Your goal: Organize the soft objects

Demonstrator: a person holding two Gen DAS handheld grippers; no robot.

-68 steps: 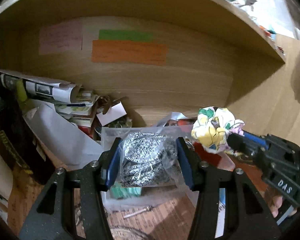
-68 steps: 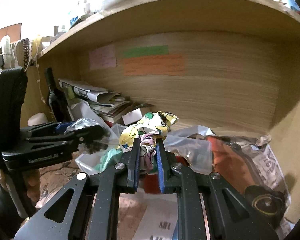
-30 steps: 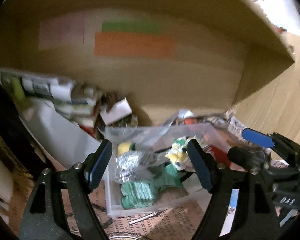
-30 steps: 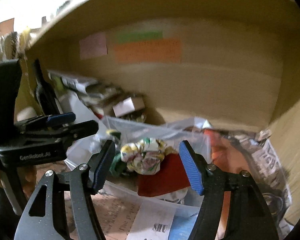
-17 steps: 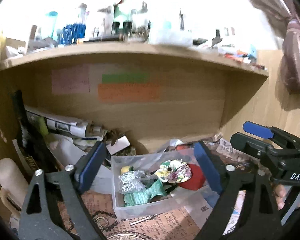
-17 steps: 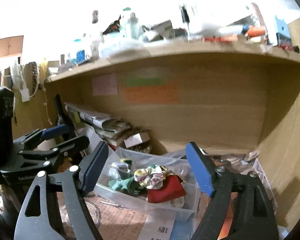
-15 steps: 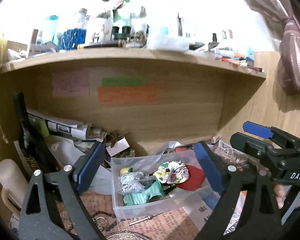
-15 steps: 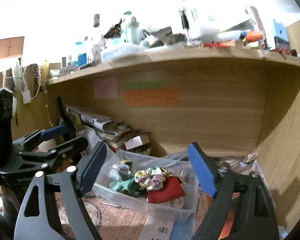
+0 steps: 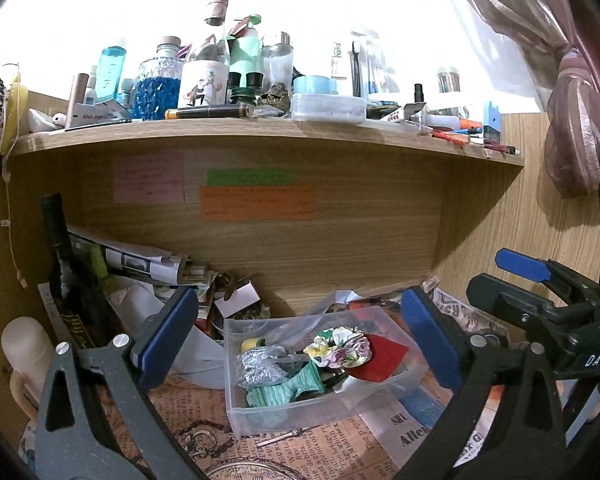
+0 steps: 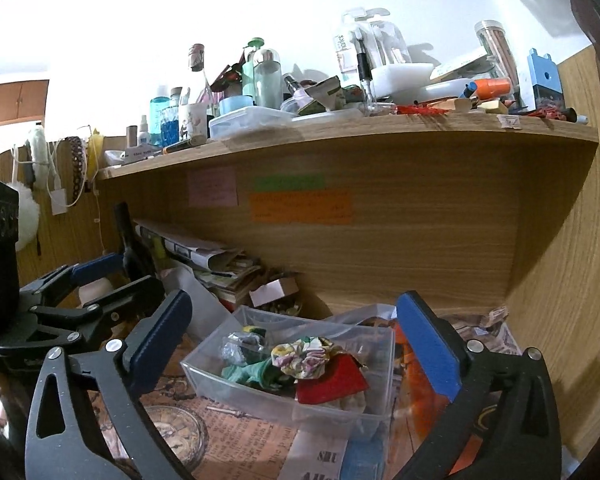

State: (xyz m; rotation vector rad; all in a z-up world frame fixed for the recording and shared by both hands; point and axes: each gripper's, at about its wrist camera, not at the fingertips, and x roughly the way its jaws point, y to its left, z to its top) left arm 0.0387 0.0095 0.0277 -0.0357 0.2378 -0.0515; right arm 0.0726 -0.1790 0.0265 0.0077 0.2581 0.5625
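Observation:
A clear plastic bin stands on the newspaper-covered desk under a wooden shelf. In it lie a floral scrunchie, a silver mesh item in a plastic bag, a green cloth and a red pouch. My left gripper is open and empty, back from the bin. My right gripper is open and empty, also back from it. Each gripper shows at the edge of the other's view.
A wooden shelf above carries several bottles and boxes. Rolled newspapers and books pile at the left, beside a dark bottle. Coloured notes stick on the back panel. A crumpled bag lies right of the bin.
Both grippers opened and dropped the bagged mesh item and the scrunchie into the bin. Both have since pulled back and up, so the shelf top now shows.

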